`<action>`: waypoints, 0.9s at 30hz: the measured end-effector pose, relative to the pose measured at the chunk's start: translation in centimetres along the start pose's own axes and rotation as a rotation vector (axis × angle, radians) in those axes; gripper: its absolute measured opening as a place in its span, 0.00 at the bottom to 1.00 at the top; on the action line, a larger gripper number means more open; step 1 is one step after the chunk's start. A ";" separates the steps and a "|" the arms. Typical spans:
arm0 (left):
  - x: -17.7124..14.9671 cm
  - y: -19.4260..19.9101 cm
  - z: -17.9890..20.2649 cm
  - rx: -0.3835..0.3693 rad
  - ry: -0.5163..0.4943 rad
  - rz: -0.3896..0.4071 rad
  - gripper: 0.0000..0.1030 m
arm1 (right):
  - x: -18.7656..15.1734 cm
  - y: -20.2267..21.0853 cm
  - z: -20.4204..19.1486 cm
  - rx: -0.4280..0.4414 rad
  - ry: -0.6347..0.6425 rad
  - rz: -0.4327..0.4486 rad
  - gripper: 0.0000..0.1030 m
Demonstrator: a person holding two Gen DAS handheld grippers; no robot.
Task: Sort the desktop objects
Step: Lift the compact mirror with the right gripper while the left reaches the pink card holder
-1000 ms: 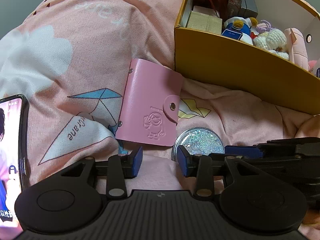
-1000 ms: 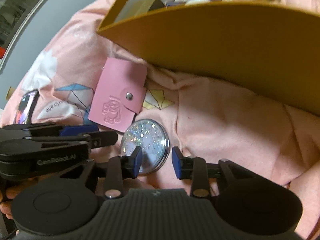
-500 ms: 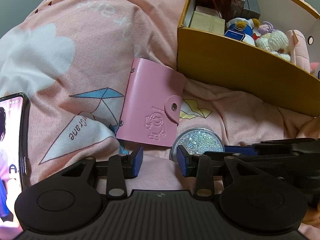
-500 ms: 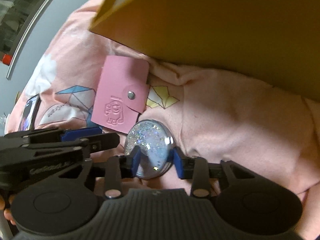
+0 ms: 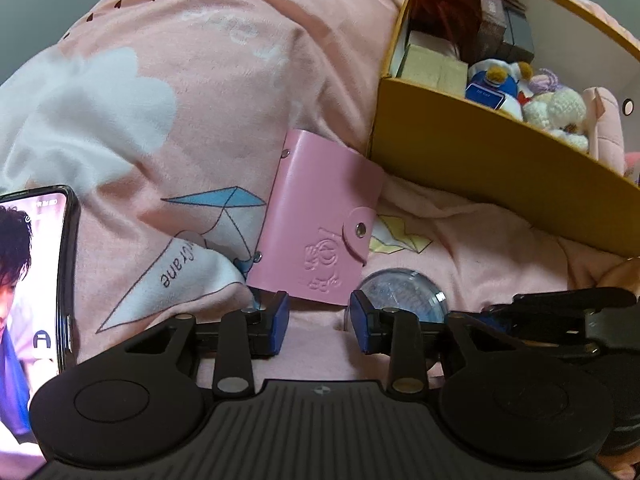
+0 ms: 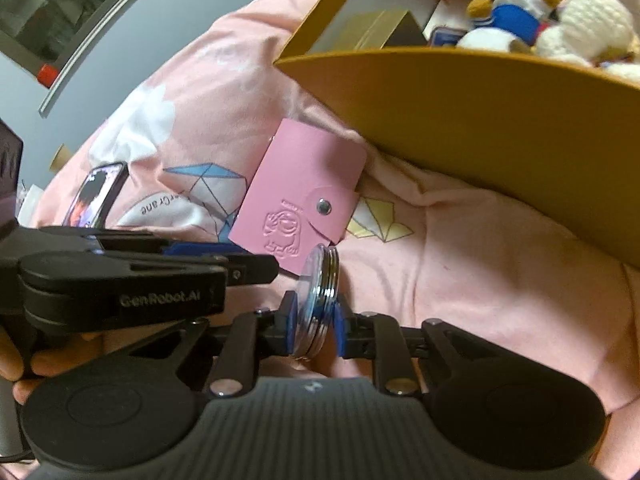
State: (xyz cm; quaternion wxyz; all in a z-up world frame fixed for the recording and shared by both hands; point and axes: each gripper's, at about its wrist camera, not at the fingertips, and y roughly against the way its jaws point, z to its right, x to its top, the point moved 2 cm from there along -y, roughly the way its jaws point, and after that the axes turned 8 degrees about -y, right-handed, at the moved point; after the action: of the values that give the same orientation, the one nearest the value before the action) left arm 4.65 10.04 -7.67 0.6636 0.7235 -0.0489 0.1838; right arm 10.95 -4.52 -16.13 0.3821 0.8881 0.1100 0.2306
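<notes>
While the right tongs (image 6: pixel 314 330) close, their blue pads press on both faces of the round glitter compact (image 6: pixel 318 300), which stands on edge between them, its chrome rim turned toward the right wrist camera. From the left wrist camera the same compact (image 5: pixel 404 292) appears as a tilted disc just beyond that camera's right pad; whether its lower edge touches the pink bedspread (image 5: pixel 200 100) cannot be told from either view.

The left tongs (image 5: pixel 318 322) are partly spread with their jaws closing, and nothing is between the pads. They sit just short of the near edge of the pink card holder (image 5: pixel 320 224). The card holder lies flat on the bedspread, snap flap fastened, embossed figure facing up, and its far corner lies close against the near wall of the yellow box (image 5: pixel 500 168).

The yellow box sits on the bedspread toward the far right. It contains crocheted toys (image 5: pixel 556 110), a blue-and-white plush (image 5: pixel 496 88), small cartons (image 5: pixel 436 68) and a reddish fibrous item (image 5: pixel 448 4).

A smartphone (image 5: pixel 36 280) with its screen lit lies on the bedspread at the left edge of the left wrist view, well apart from the card holder. In the right wrist view a hand (image 6: pixel 60 356) grips the body of the left tongs.
</notes>
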 end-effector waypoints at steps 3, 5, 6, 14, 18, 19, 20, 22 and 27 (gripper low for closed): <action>-0.2 -0.1 -0.1 0.014 -0.007 0.007 0.37 | -0.2 0.7 -0.4 -0.024 0.023 0.023 0.16; -0.4 0.2 -0.1 0.019 -0.009 0.013 0.38 | -0.3 1.7 -0.5 -0.050 0.027 0.061 0.15; -0.3 0.2 -0.1 0.019 -0.007 0.016 0.38 | -0.2 2.1 -0.5 -0.067 0.023 0.081 0.15; 0.3 1.0 0.1 0.121 -0.062 0.138 0.54 | 0.3 5.2 -0.2 -0.287 0.059 0.247 0.14; 0.8 -0.3 -0.6 0.113 -0.037 0.101 0.55 | 0.2 4.5 -0.1 -0.326 0.089 0.233 0.14; 0.8 -0.4 -0.8 0.108 -0.032 0.096 0.55 | 0.1 4.3 -0.1 -0.333 0.098 0.228 0.14; 0.9 -0.7 -1.0 0.103 -0.026 0.091 0.55 | 0.1 4.3 -0.1 -0.336 0.105 0.226 0.14; 1.1 -1.4 -1.2 0.102 -0.008 0.077 0.55 | 0.0 4.2 -0.2 -0.337 0.112 0.224 0.14; 1.6 -2.9 -1.6 0.071 0.013 0.045 0.64 | -0.1 3.9 -0.2 -0.334 0.111 0.220 0.14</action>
State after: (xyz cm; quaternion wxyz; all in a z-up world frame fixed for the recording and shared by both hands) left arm 6.70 12.18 -9.82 0.6335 0.7441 -0.0544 0.2052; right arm 10.82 -7.11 -13.23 0.4901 0.8049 -0.0063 0.3346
